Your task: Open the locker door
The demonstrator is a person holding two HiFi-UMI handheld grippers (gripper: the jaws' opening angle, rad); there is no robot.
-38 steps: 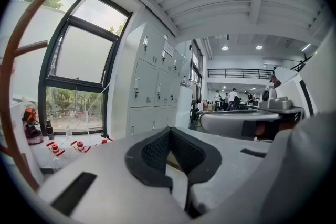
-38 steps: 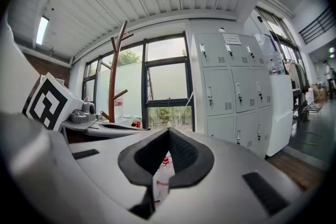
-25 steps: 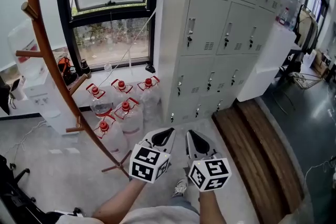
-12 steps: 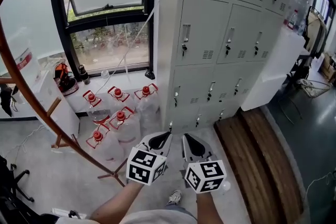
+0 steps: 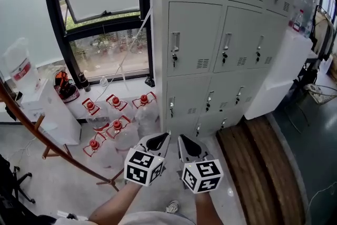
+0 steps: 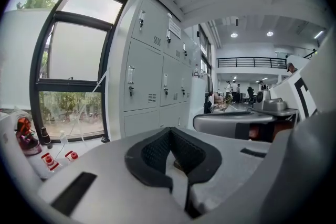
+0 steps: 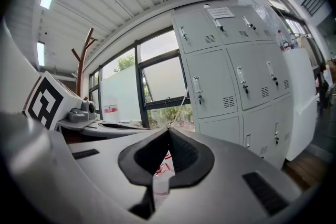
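Lockers (image 5: 226,45) now fill more of the upper right of the head view than they did a moment ago, and they look bigger and straighter, so we think we have walked closer to them. The brown coat stand (image 5: 47,139) has slid away to the lower left edge. The water bottles (image 5: 117,126) with red caps sit on the floor (image 5: 58,182) under the window (image 5: 100,8), left of the middle. Our left gripper (image 5: 164,137) and right gripper (image 5: 181,139) have stayed low in the middle of the picture, side by side, with their tips toward the lockers. Both are closed, tips pressed together, and hold nothing. In the right gripper view we see a bottle through the little gap, but it is far off on the floor and not held. Every door we can see looks shut. We cannot tell which one we are meant to open. The door (image 5: 192,39) in the middle row at the left is close to straight ahead, and its handle (image 5: 175,50) hangs at its left edge. Neither gripper touches a locker yet, so the opening has not begun. We still need to get nearer, then part one gripper and take hold of a handle.
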